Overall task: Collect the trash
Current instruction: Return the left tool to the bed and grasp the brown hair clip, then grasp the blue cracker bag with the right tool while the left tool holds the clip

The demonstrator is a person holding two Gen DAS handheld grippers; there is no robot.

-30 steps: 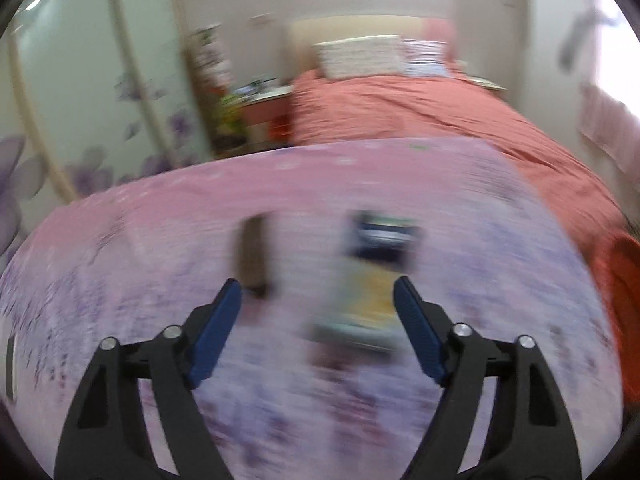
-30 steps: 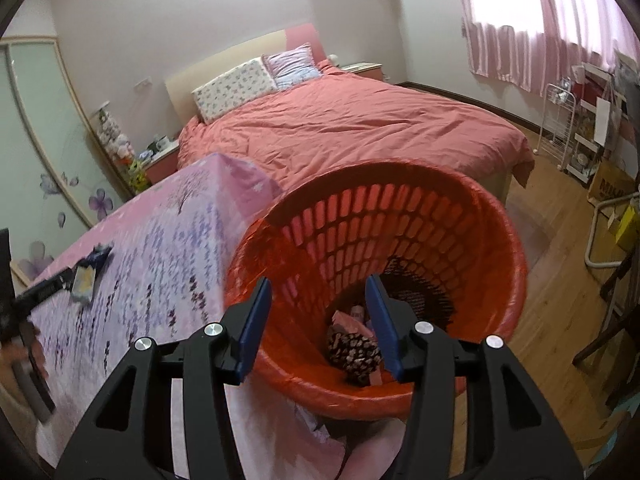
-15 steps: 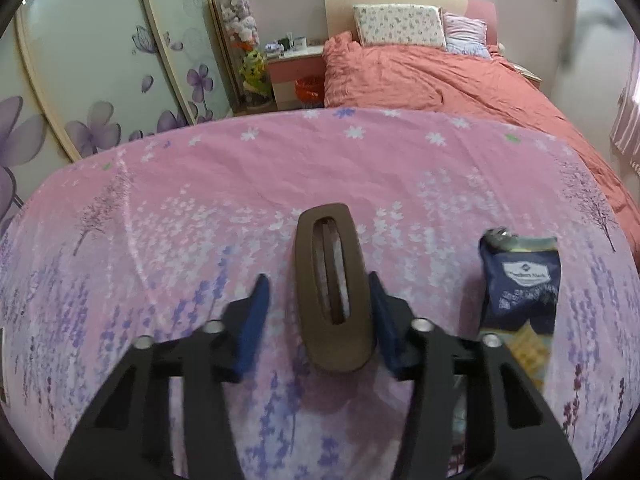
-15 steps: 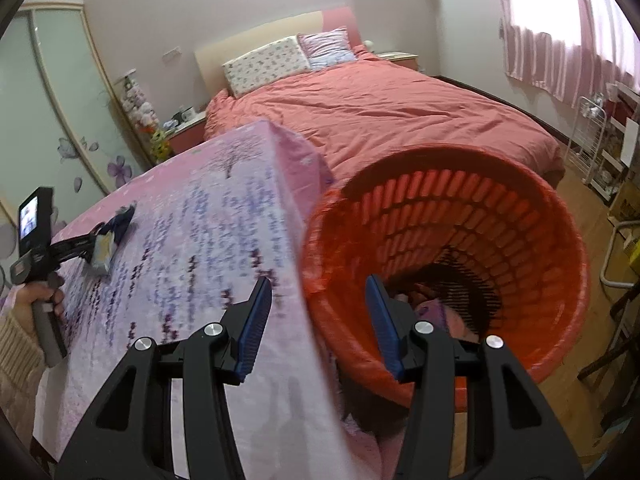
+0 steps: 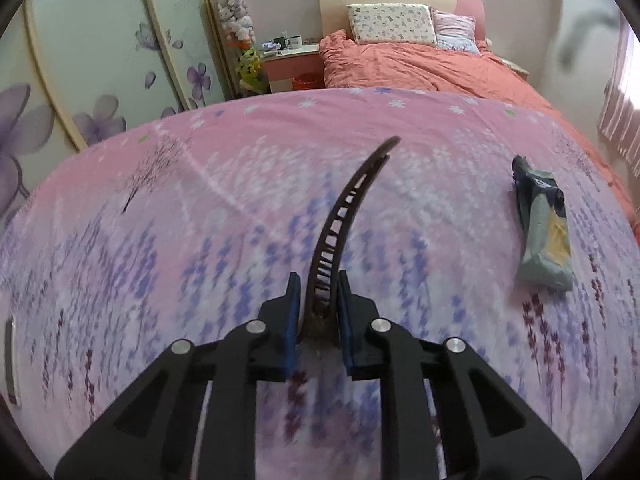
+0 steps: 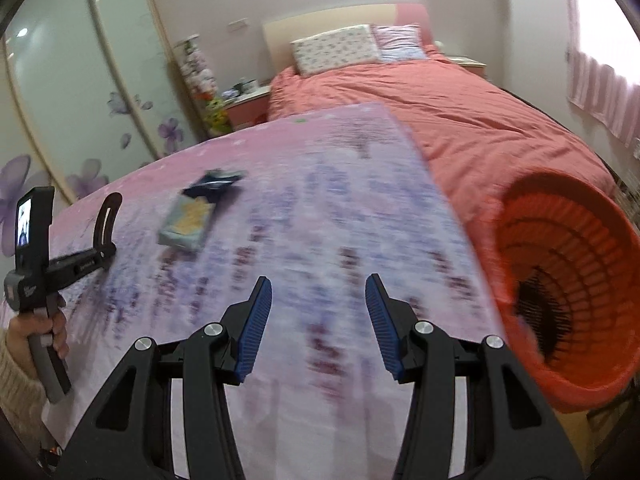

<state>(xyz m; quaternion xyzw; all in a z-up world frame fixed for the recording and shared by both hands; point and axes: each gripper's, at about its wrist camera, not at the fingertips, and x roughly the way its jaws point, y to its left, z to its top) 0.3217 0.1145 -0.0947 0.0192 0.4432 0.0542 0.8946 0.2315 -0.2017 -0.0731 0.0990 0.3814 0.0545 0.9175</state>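
A curved brown hair clip (image 5: 348,208) stands on edge over the pink flowered tablecloth (image 5: 180,208). My left gripper (image 5: 317,285) is closing tight on its near end, and the blue pads press it from both sides. The clip (image 6: 105,220) and left gripper (image 6: 103,255) also show at the far left of the right wrist view. A blue and grey snack wrapper (image 5: 544,236) lies to the right of the clip. My right gripper (image 6: 319,280) hangs open over the cloth with nothing between its fingers, the wrapper (image 6: 192,216) ahead on its left.
A red slatted basket (image 6: 580,248) stands beside the table's right edge, with dark things at its bottom. The bed with a coral cover (image 6: 440,100) lies beyond the table. A person's hand (image 6: 40,328) grips the left tool's handle. Wardrobe doors (image 5: 100,60) line the left.
My left gripper closed on the hair clip, which lay flat between the jaws and now stands on edge. The right gripper swung left from over the basket to over the table.
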